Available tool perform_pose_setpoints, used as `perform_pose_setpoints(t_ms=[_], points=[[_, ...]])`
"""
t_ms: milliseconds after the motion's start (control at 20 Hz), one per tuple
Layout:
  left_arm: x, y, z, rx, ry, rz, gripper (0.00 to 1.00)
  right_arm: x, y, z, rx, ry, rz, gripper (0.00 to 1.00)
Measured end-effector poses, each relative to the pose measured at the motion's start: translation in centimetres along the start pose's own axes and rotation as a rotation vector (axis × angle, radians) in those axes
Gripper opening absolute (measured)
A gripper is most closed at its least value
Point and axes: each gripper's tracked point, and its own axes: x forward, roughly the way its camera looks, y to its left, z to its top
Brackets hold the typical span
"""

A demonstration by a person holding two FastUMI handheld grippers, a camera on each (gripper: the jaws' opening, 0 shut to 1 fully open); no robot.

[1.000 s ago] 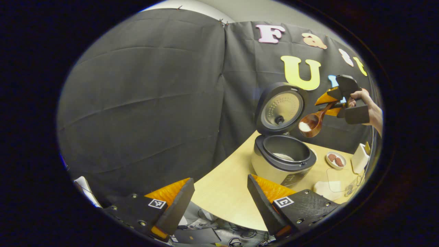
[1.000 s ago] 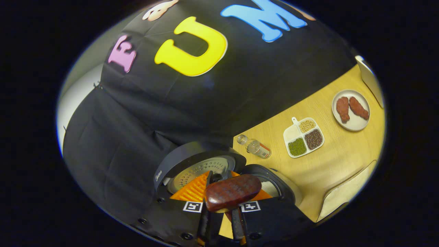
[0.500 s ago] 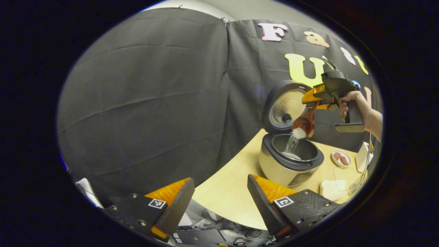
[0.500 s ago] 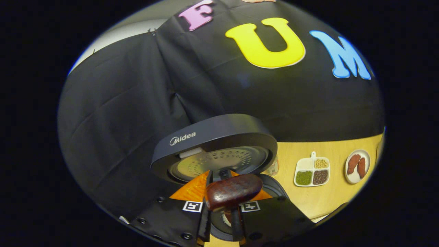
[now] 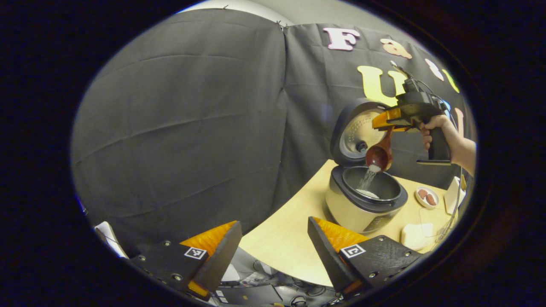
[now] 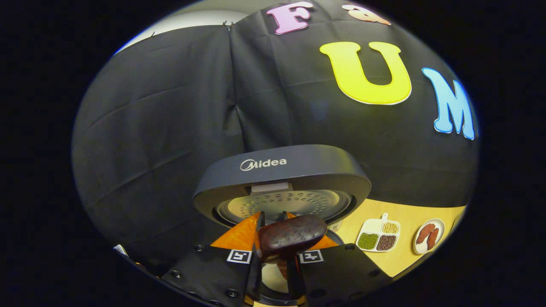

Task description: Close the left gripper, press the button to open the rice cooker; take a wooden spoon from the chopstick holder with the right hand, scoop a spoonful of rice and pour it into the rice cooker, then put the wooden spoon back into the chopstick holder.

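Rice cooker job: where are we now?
Done: rice cooker lid is up. In hand: right gripper tips the wooden spoon, rice streaming into the pot. Left: return the spoon to the chopstick holder. Left gripper hangs open.

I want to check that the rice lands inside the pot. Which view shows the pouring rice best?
The left gripper view: the wooden spoon tips rice in a stream into the open rice cooker. In the right gripper view, the spoon's handle end hides the stream; some rice shows below.

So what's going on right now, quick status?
Right gripper shut on wooden spoon, tipping rice into open rice cooker. Left gripper open, idle. Nothing in the way.
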Motion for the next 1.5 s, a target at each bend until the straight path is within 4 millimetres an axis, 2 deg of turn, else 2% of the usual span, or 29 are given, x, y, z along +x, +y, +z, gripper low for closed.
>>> perform_pose_setpoints(t_ms=[150, 200, 500, 700, 850, 900, 1050, 1200, 1350, 1400, 1450, 1500], points=[[0.2, -0.1, 0.0, -0.004, -0.003, -0.001, 0.97, -0.1, 0.3, 0.4, -0.076, -0.019, 0.003, 0.22], [0.2, -0.3, 0.1, -0.006, -0.003, 0.0, 0.98, 0.0, 0.6, 0.4, -0.103, -0.025, 0.01, 0.26], [-0.4, -0.6, -0.1, -0.005, -0.005, 0.0, 0.98, -0.9, 0.7, 1.3, -0.285, -0.116, 0.021, 0.26], [-0.7, -0.8, -0.2, -0.01, -0.003, -0.003, 0.97, -0.8, 0.5, 0.4, -0.346, -0.111, 0.02, 0.26], [-1.1, -1.0, -0.2, -0.006, -0.006, -0.008, 0.99, -1.4, 0.8, 0.3, -0.394, -0.135, 0.03, 0.26], [-1.2, -1.2, -0.1, -0.003, -0.007, -0.011, 0.97, -1.7, 0.9, 0.2, -0.405, -0.14, 0.032, 0.26], [-1.4, -1.8, -0.1, 0.01, -0.011, -0.024, 0.97, -3.2, 0.6, 0.9, -0.398, -0.168, 0.014, 0.26], [-1.5, -2.8, 0.2, 0.02, -0.015, -0.048, 0.98, -5.2, 0.2, 1.6, -0.318, -0.178, 0.016, 0.26], [-1.8, -4.2, 0.8, 0.031, -0.028, -0.09, 0.98, -8.2, -1.2, 3.0, -0.205, -0.188, 0.005, 0.26], [-1.7, -4.8, 0.9, 0.04, -0.032, -0.106, 0.99, -9.1, -2.0, 3.3, -0.161, -0.191, 0.0, 0.23], [-1.6, -5.5, 1.1, 0.046, -0.034, -0.126, 0.99, -10.2, -2.9, 3.8, -0.115, -0.194, -0.008, 0.26], [-1.4, -6.4, 1.3, 0.052, -0.035, -0.151, 0.98, -11.3, -4.0, 4.1, -0.074, -0.196, -0.023, 0.23]])
